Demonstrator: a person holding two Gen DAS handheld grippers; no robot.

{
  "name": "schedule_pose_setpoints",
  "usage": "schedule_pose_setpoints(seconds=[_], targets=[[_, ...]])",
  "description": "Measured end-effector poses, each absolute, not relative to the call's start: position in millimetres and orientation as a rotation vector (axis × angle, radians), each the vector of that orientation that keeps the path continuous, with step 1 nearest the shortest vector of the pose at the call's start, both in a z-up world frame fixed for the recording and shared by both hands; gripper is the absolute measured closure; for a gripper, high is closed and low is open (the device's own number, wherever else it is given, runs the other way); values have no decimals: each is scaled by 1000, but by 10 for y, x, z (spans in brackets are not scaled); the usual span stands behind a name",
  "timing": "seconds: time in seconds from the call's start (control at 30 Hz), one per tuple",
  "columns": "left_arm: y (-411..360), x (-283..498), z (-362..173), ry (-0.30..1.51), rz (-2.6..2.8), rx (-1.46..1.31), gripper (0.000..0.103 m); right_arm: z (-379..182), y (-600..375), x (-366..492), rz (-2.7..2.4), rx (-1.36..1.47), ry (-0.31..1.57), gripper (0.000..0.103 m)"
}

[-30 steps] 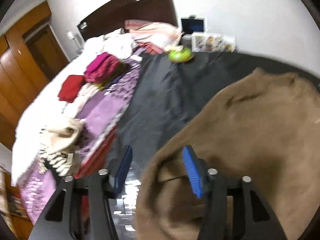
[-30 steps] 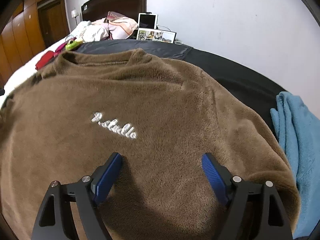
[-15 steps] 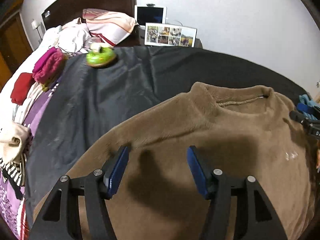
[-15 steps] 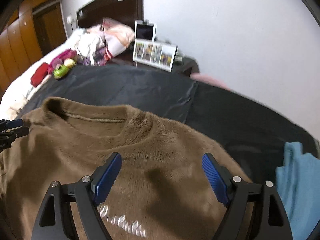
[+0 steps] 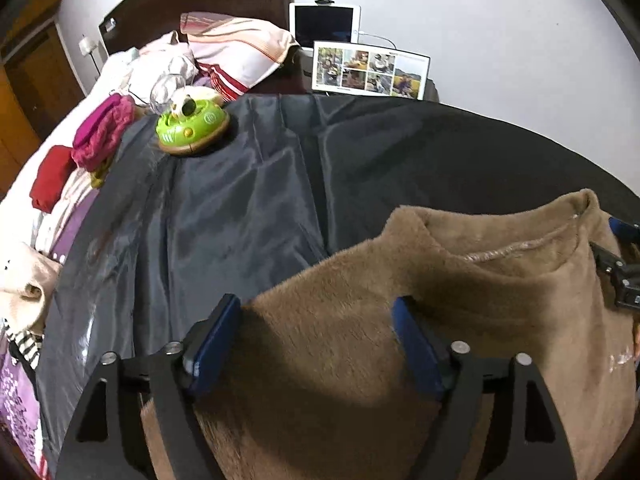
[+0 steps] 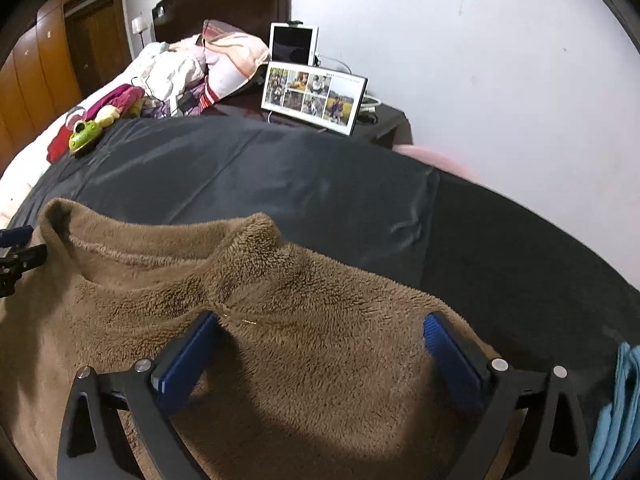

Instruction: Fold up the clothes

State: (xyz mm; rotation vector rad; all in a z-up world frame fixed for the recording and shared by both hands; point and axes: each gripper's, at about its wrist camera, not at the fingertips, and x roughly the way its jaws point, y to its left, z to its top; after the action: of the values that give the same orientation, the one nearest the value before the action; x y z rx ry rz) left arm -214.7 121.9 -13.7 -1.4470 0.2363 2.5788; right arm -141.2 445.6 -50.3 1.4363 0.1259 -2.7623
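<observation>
Left wrist view: I see both my left hand-held gripper [image 5: 314, 338] and right hand-held gripper [image 6: 320, 348] opening, empty, over the shoulders of the fuzzy brown fleece sweater [image 5: 460, 312], collar ahead.

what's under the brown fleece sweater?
The fuzzy brown fleece sweater lies on a dark grey satin sheet that shows around its collar and shoulders. Whatever is beneath the sweater's body is covered and cannot be seen.

Things you can't see all of

Your brown sweater [image 6: 280, 320] runs off the bottom edge, the blue towel [image 6: 616, 408] is cut at the right, and the white letters [image 5: 622, 360] are too blurry to read.
</observation>
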Motion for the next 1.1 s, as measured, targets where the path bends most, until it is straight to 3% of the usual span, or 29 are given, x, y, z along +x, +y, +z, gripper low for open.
schedule_pose_setpoints(seconds=[0.2,0.47,0.8,1.1], targets=[[1050,-2222,-169,140,2584,-1484,8,-483,4454,-1363,-2755,1426,125,2],[1084,-1925,54,332,2582,-1471,7,-155,4570,-892,-2731,1397,65,2],[1051,-807,365,472,2420,-1374,7,-72,4520,335,-2585,1399,118,1],[792,134,284,436,2382,-1378,7,-288,4341,965,-2531,1381,134,1]])
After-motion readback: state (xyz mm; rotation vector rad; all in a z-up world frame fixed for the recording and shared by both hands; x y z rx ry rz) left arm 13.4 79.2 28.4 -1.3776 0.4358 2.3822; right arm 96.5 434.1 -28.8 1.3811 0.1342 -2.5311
